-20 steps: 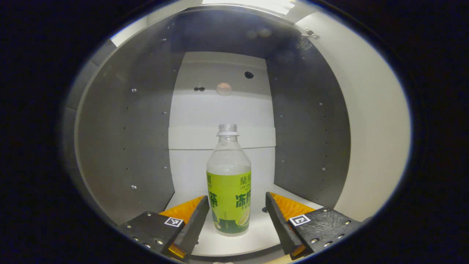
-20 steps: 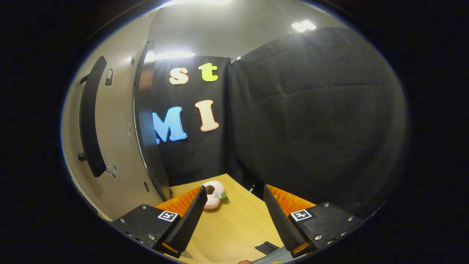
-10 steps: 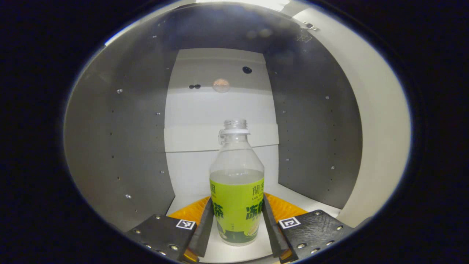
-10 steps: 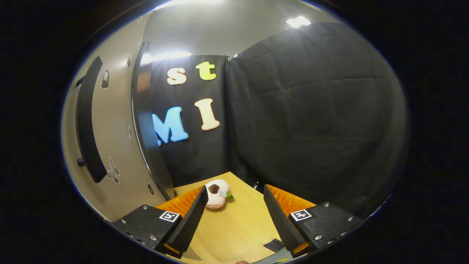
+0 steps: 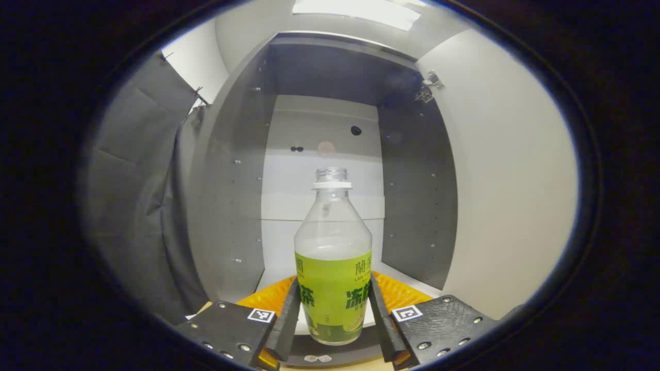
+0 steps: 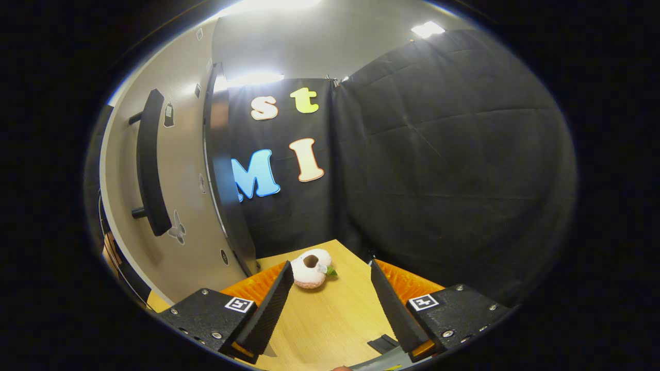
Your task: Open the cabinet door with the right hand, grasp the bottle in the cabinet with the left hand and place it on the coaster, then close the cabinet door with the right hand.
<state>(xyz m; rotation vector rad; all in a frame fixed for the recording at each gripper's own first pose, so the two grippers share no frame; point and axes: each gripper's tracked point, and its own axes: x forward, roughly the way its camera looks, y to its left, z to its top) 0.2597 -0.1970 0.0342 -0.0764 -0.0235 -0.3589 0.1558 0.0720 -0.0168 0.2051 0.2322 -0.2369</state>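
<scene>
Cabinet (image 5: 227,206) behind; left gripper (image 5: 332,330) fingers clamp bottle (image 5: 332,268) low, uncapped — tilt spills; right gripper (image 6: 330,304) fingers apart.

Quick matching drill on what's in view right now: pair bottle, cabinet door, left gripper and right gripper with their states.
Things:
1. bottle
2. cabinet door
3. left gripper
4. right gripper

States:
A. swung open, bar handle facing the right gripper view
B. jaws apart over the wooden table, holding nothing
C. uncapped, upright, partly filled
D. clamped on the green label

Pairs: 1-C, 2-A, 3-D, 4-B
</scene>
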